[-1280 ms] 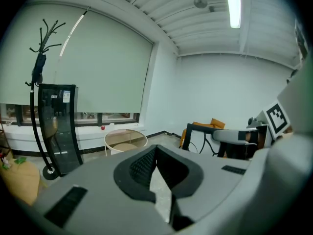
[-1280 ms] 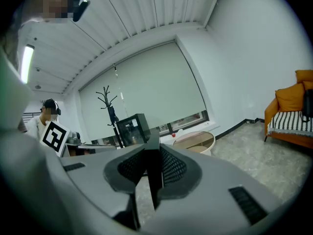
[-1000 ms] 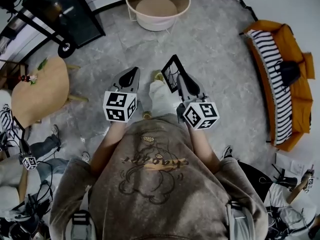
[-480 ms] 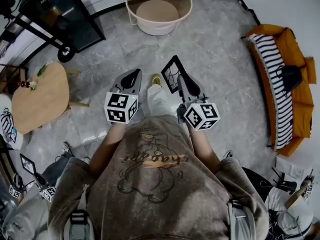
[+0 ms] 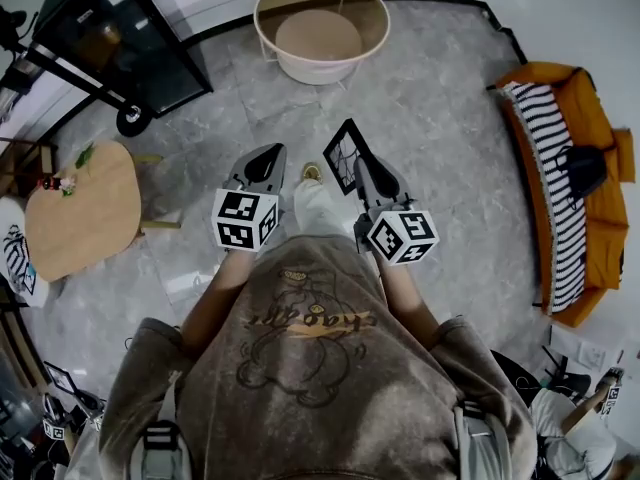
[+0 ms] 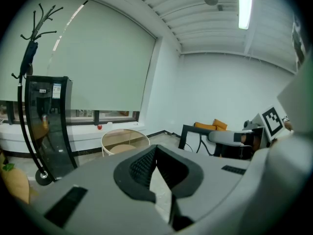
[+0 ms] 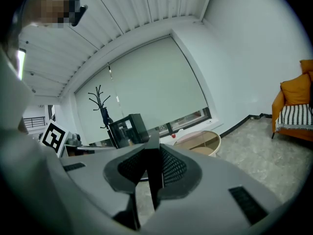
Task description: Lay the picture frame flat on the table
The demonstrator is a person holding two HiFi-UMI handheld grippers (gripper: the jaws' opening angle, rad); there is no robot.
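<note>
Since a second ago the picture frame (image 5: 345, 151) keeps its place in front of your chest, while the room slides under it: the round glass-topped counter (image 5: 320, 71) ahead sits a little lower in the head view and the wooden table (image 5: 80, 208) on your left drifts down too, so you are walking forward. The frame hangs tilted over the bare stone floor (image 5: 450, 118), well short of either surface. Your right hand-held gripper (image 5: 358, 164) pinches it by one thin edge alone; in the right gripper view the dark edge stands squeezed between the ribbed pads (image 7: 171, 168). Your left hand-held gripper (image 5: 265, 158) is pressed together on nothing and rides beside it, apart from the frame.

That single-edge pinch is the weak spot, I judge — each step can swing the frame about the pads until it twists loose and its pane breaks on the stone. At the round counter, a fast or corner-first lowering risks knocking the rim or striking the top hard — support the free edge first.
</note>
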